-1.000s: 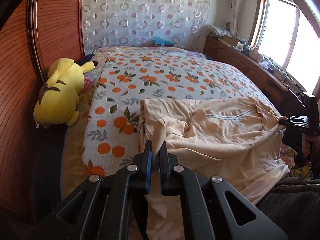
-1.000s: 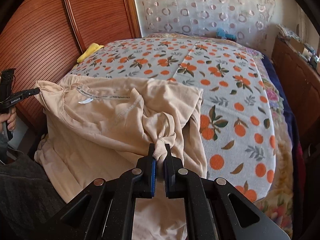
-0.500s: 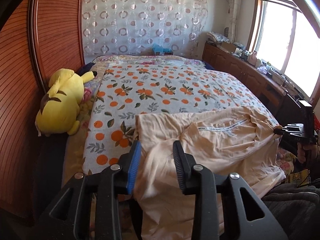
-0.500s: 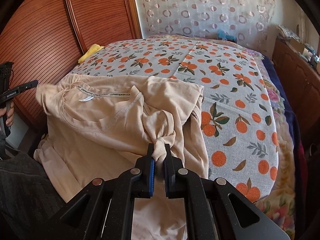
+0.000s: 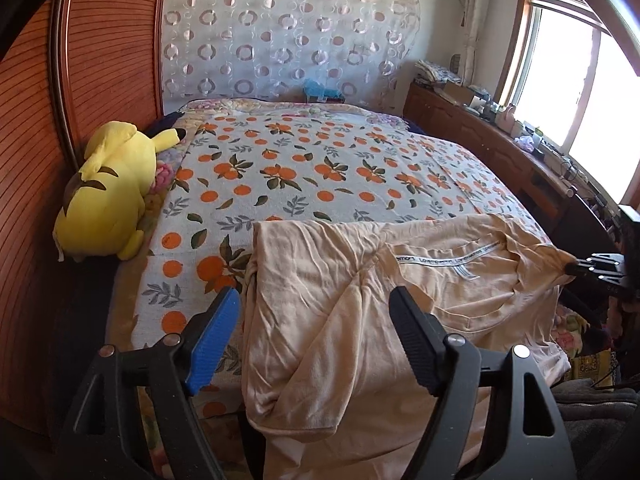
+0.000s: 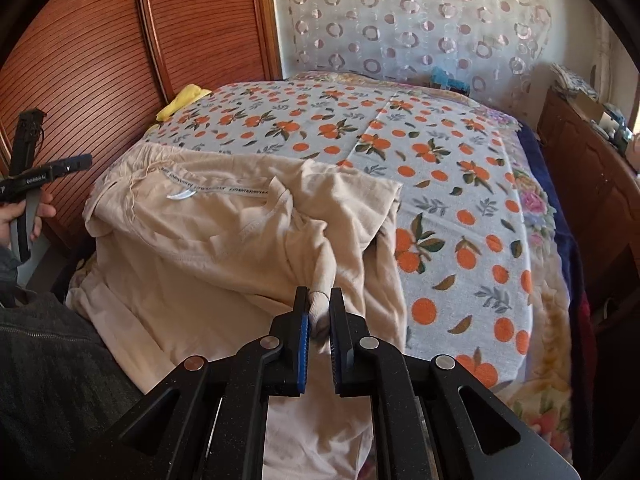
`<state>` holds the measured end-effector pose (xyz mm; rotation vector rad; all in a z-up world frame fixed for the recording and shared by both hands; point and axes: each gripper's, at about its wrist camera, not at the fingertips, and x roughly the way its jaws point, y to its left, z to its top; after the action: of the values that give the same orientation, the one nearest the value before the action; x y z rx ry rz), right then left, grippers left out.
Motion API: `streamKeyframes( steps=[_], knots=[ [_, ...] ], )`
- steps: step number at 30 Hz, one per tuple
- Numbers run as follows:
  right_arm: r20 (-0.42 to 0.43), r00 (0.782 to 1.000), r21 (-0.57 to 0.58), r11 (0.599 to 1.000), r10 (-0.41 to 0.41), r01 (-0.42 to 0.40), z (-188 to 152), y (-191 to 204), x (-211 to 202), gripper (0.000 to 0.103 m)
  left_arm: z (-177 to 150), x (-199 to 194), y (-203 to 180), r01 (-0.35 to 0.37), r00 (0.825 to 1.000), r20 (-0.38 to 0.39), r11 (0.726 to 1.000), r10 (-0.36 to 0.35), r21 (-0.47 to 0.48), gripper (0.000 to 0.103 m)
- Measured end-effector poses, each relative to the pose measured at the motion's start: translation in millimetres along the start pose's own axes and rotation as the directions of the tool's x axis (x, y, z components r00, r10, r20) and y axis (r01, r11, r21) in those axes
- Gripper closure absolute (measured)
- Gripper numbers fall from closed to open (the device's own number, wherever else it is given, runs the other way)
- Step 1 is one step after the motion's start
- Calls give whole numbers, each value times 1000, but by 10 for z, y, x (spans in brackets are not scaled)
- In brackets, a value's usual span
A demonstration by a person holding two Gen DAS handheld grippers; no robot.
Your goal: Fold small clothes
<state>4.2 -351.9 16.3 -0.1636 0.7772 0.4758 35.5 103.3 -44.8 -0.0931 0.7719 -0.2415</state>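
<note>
The peach shirt is lying crosswise along the bed edge, its right end pinched by the right gripper, while the empty left gripper is opening wide above its left end.

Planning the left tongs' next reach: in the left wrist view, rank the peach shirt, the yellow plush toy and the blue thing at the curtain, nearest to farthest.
1. Peach shirt: under the opening left tongs, unpinched.
2. Yellow plush toy: left, by the wooden headboard.
3. Blue thing: far end, against the curtain.
</note>
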Motion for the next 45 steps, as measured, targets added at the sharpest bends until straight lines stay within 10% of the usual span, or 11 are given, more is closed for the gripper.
streamKeyframes(
  steps=[7,30,45],
  knots=[
    [43,999,30,999,-32,31,110,-92,-145,47,20,111,66,-9,1000,-15,1000,8,-15,25],
    [-23,998,57,997,-54,56,760,-412,1116,46,364,856,304,-42,996,-84,999,42,2,26],
    [-20,999,59,997,-51,52,773,-404,1223,43,329,985,343,19,993,-112,1000,-21,-18,50]
  ],
)
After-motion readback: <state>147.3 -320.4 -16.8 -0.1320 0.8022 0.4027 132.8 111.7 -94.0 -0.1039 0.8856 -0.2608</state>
